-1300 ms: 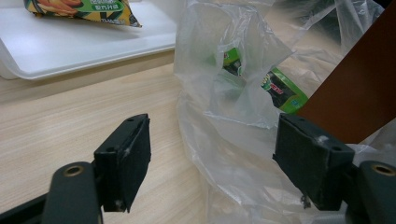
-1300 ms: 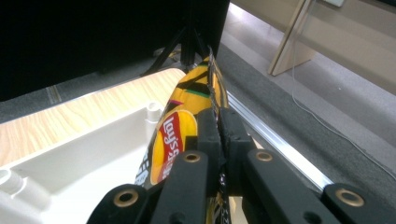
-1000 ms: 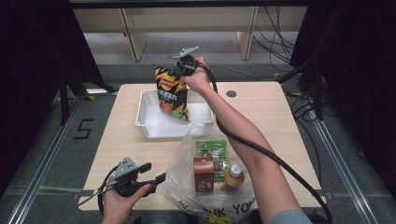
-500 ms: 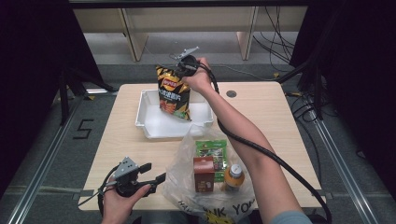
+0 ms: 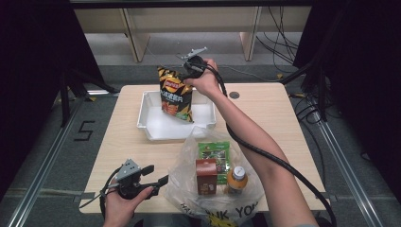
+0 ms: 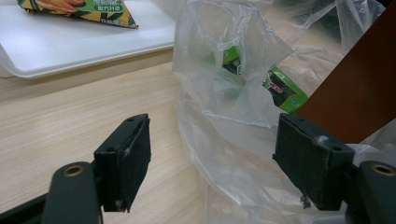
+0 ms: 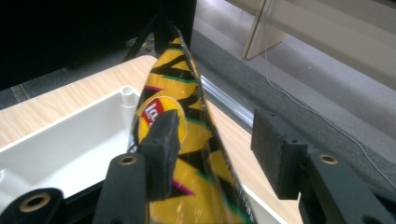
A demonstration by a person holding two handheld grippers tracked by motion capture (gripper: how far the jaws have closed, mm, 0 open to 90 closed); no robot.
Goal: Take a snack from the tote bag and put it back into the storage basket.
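1. Since the earlier frames the right gripper (image 5: 188, 71) has been spreading its jaws around the chip bag (image 5: 176, 94); the bag has barely shifted and stands upright with its lower end in the white tray (image 5: 153, 128).
2. Nearest the person, the left gripper (image 5: 156, 175) sits at the front edge of the surface (image 5: 118, 142), jaws spread wide with nothing pinched; in the left gripper view the edge of the clear plastic bag (image 6: 224, 116) lies between them.
3. That plastic bag, printed with letters that read partly as "NK YO", holds a green packet (image 5: 213, 153), a brown carton (image 5: 206, 176) and an orange bottle (image 5: 236, 179).
4. Farther off, the tray lies mid-surface.
5. In the right gripper view one jaw touches the chip bag's yellow-and-black face beside a red logo too cut off to read; the other stands clear of it.
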